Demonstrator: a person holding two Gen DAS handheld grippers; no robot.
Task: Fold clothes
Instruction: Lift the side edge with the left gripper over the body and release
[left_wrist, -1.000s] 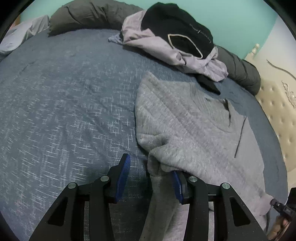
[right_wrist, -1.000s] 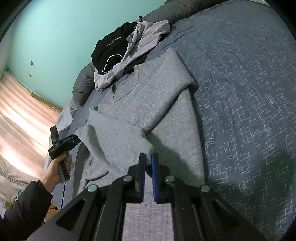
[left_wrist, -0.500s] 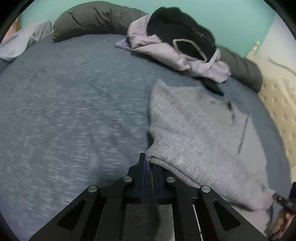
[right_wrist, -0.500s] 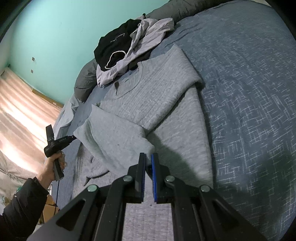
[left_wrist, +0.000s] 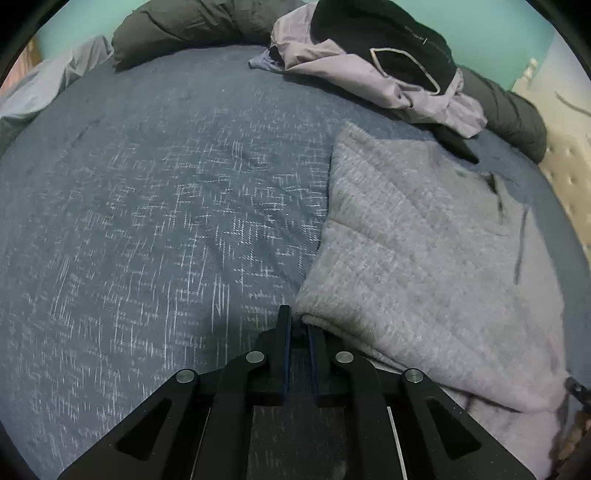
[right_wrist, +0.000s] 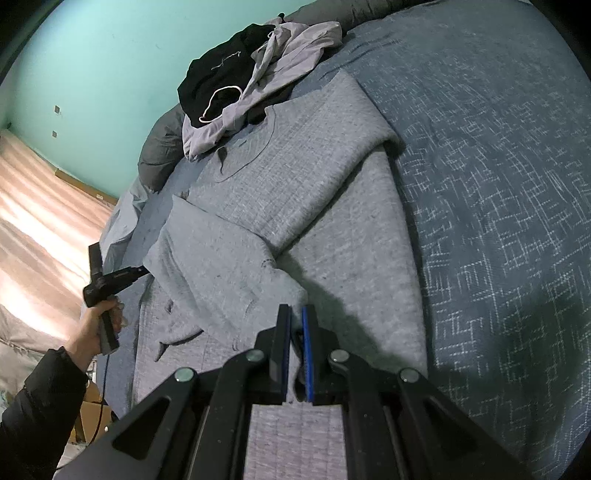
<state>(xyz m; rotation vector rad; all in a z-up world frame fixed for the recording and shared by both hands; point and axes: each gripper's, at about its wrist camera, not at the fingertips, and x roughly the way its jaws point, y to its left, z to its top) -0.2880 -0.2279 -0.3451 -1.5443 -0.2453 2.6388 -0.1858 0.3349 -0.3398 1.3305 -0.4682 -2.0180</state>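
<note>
A grey knit sweater (left_wrist: 424, 258) lies on the bed, collar toward the clothes pile, with its lower part folded up over the body. My left gripper (left_wrist: 297, 321) pinches the near corner of that fold; its jaws are opening slightly, and grey fabric still sits between the pads. In the right wrist view the sweater (right_wrist: 295, 177) spreads ahead, and my right gripper (right_wrist: 295, 314) is shut on the other corner of the folded flap. There the left gripper (right_wrist: 142, 270) shows at the flap's far left corner, held by a hand (right_wrist: 99, 321) in a black sleeve.
A pile of black and lilac clothes (left_wrist: 388, 62) lies beyond the collar. A dark rolled duvet (left_wrist: 192, 26) lines the bed's far edge, and a cream headboard (left_wrist: 565, 177) stands at right. The blue patterned cover (left_wrist: 147, 221) spreads left. Beside the bed are a wooden floor (right_wrist: 37, 221) and a cardboard box (right_wrist: 88, 417).
My left gripper, open around the grey fabric a second ago, has closed on the fold's corner and carried it sideways. The right gripper has stayed shut on its corner.
</note>
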